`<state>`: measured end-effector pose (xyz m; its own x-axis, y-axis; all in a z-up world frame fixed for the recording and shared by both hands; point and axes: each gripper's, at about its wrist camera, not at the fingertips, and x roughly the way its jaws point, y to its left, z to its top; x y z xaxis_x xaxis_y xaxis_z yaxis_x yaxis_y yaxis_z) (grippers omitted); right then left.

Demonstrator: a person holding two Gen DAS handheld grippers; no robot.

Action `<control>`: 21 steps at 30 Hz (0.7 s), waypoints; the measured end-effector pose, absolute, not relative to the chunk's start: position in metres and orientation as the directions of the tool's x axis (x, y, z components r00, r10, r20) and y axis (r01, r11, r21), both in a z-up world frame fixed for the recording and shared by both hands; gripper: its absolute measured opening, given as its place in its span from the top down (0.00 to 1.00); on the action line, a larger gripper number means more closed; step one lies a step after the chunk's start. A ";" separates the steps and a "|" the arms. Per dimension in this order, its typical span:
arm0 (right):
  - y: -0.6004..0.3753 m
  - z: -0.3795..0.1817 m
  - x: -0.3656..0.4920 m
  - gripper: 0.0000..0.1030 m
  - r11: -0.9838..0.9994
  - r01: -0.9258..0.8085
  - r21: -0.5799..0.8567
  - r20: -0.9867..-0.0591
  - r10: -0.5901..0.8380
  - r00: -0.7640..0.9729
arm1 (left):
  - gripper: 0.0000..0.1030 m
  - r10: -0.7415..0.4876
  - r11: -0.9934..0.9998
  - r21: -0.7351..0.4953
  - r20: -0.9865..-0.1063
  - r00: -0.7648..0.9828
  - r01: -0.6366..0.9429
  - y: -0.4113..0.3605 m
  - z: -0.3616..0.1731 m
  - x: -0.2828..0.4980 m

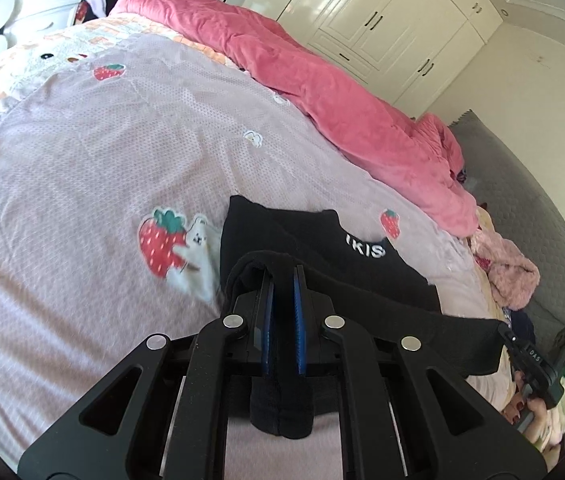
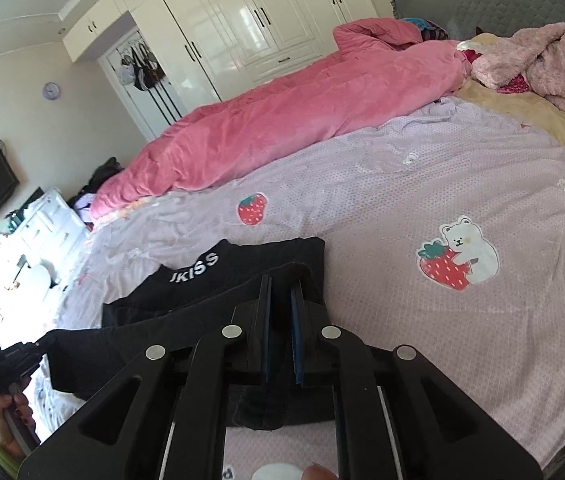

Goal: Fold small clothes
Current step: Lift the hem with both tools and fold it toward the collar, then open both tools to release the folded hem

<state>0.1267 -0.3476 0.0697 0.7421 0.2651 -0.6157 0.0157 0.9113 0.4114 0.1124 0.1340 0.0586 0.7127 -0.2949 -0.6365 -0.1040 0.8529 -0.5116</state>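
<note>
The black garment [image 1: 322,256] lies on the bed [image 1: 82,160], already doubled at least once, white lettering up. Both tongs, left [image 1: 282,276] and right [image 2: 280,284], are clamped on its near edge, lifted taut between them; that edge runs nine to three o'clock. Probably one fold remains, toward twelve o'clock.

Black garment [image 1: 322,256], strawberry-print lilac bedspread [image 1: 122,152]
</note>
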 end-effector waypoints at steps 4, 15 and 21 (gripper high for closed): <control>-0.343 0.056 0.154 0.92 0.923 0.062 0.380 -0.661 0.224 0.716 | 0.97 -0.282 0.863 -0.491 -0.661 0.696 -0.117 0.135 0.044 0.135; -0.341 0.005 0.172 0.77 0.914 0.109 0.391 -0.687 0.211 0.695 | 0.87 -0.316 0.857 -0.506 -0.665 0.677 -0.097 0.144 0.020 0.150; -0.344 0.027 0.153 0.45 0.917 0.069 0.393 -0.625 0.211 0.751 | 0.65 -0.259 0.883 -0.463 -0.616 0.744 -0.075 0.142 0.045 0.127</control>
